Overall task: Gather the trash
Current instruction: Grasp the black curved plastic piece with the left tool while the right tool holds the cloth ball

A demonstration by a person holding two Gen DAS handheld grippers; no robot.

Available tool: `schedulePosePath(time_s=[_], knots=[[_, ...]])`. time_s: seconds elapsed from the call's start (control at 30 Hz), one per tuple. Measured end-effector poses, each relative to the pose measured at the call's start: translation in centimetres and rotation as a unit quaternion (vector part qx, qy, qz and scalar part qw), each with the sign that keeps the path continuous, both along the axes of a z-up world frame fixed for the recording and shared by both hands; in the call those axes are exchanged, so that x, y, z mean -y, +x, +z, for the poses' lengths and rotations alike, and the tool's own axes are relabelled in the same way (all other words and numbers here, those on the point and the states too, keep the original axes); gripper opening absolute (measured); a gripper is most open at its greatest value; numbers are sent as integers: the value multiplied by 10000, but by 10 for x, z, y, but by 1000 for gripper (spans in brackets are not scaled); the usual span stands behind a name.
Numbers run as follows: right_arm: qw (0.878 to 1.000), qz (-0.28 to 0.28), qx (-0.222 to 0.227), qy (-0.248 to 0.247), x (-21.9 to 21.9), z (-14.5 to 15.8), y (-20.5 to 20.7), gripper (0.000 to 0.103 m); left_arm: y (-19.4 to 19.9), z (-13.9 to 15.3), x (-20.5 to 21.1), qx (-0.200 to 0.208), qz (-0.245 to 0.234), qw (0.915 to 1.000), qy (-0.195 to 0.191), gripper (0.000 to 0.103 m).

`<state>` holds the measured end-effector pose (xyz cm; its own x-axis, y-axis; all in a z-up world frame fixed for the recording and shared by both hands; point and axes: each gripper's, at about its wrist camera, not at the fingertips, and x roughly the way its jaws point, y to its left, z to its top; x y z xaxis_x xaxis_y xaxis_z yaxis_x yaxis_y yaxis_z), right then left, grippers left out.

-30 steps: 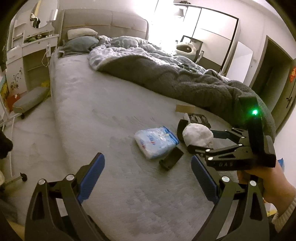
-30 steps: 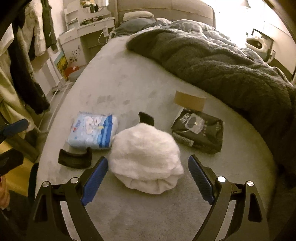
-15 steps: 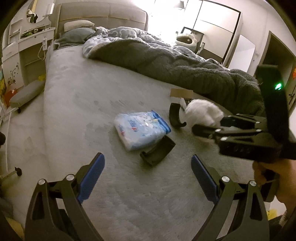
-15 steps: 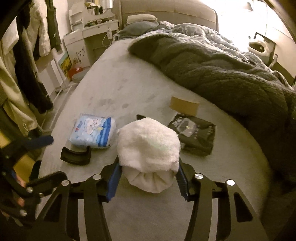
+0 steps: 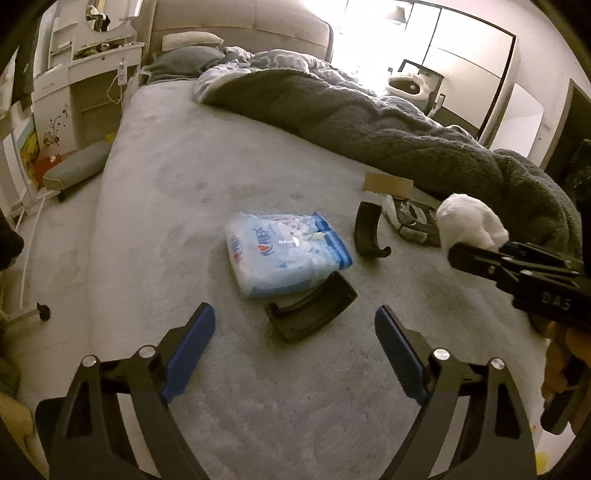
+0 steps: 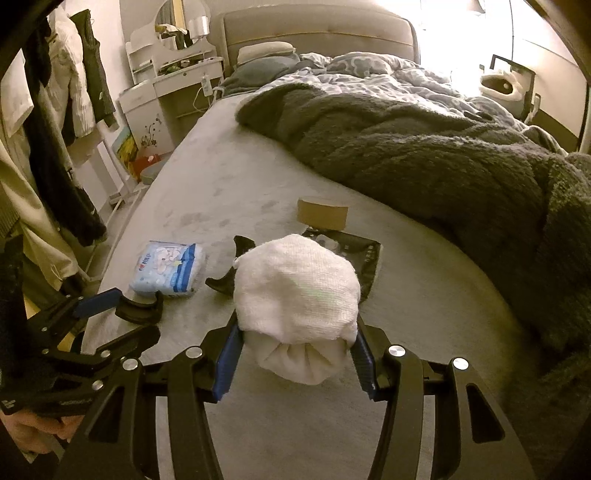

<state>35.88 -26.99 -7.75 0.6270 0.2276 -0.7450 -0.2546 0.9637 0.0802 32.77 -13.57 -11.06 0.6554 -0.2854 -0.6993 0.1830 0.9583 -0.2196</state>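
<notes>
- The crumpled white paper-towel wad (image 6: 295, 291) is pinched between the right gripper (image 6: 295, 358) jaws.
- The curved black plastic piece (image 5: 310, 310) lies uncollected ahead of the empty left gripper (image 5: 295, 350), whose spread jaws are closing.

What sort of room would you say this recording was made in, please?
Most likely a home bedroom: a large bed with an upholstered headboard, a rumpled grey blanket and pillows, and a white dressing table with a mirror beside it.

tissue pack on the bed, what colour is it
Light blue soft plastic tissue pack with darker blue end stripes; left wrist view.
</notes>
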Motion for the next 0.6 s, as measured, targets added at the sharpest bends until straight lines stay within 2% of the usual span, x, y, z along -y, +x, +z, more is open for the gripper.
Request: schedulePosePath(time_s=[0.3,0.53,0.6], knots=[[10000,-30,-27,34,10,-2,-2,54,13,-2,5,-124,372,9992,-69,80],[10000,-32,-35,50,11,-3,-2,54,13,-1,10,-86,182,9998,-26,47],[10000,-35,-25,63,11,-2,-2,54,11,0,10,-64,142,9999,-24,45]])
